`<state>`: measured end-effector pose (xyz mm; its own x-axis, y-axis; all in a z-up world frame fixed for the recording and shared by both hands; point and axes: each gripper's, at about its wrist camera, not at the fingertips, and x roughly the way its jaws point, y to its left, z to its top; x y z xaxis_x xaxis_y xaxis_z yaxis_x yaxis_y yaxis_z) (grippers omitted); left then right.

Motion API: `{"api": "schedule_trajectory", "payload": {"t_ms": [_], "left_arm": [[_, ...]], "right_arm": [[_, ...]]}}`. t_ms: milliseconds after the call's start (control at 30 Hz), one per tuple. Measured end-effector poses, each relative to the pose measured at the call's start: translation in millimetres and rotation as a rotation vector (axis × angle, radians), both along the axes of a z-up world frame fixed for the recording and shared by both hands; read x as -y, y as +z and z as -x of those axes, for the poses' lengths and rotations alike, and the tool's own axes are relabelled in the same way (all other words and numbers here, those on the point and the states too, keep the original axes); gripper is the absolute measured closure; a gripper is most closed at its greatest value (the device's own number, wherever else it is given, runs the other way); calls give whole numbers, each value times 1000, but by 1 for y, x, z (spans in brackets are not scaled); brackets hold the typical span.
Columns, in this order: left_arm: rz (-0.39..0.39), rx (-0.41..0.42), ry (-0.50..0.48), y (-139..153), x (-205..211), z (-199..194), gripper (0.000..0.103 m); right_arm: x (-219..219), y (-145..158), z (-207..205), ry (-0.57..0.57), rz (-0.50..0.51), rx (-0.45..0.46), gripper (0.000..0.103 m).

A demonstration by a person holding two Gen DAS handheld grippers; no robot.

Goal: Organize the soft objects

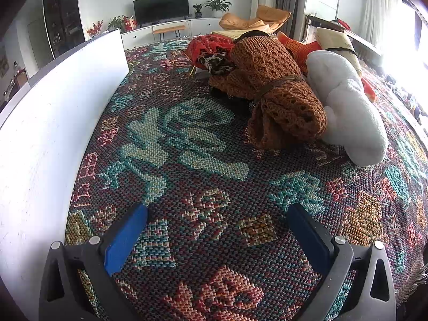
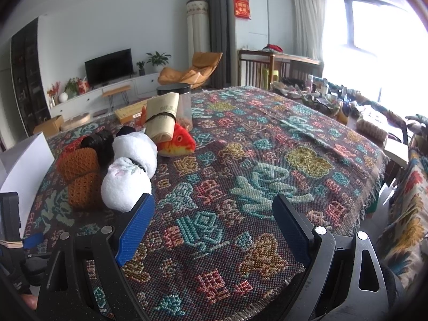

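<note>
Left gripper (image 1: 216, 230) jaws spread wide, empty, over woven patterned blanket (image 1: 192, 160). Right gripper (image 2: 214, 214) likewise spread, empty. Rust knit bundle (image 1: 275, 85) touches white rolled towel (image 1: 347, 112).

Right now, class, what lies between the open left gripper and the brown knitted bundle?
Only bare patterned blanket lies between the left gripper and the brown knitted bundle; the left wrist view shows it.

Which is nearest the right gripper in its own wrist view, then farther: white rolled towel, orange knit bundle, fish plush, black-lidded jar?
1. White rolled towel, just past the left jaw.
2. Orange knit bundle, farther left.
3. Fish plush, behind them.
4. Black-lidded jar, at the back.
</note>
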<state>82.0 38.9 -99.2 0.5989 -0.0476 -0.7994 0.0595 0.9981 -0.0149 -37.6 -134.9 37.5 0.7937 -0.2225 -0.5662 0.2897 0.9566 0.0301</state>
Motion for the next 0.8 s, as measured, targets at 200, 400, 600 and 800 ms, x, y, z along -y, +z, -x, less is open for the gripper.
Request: {"api": "schedule_trajectory", "payload": {"t_ms": [200, 400, 600, 800], "left_arm": [[0, 0, 0, 0, 0, 0, 0], [0, 0, 0, 0, 0, 0, 0], [0, 1, 0, 0, 0, 0, 0], [-1, 1, 0, 0, 0, 0, 0]], "right_arm": [[1, -1, -1, 0, -7, -5, 11], [1, -1, -1, 0, -7, -5, 11], [1, -1, -1, -1, -7, -5, 11], [1, -1, -1, 0, -6, -5, 11]]}}
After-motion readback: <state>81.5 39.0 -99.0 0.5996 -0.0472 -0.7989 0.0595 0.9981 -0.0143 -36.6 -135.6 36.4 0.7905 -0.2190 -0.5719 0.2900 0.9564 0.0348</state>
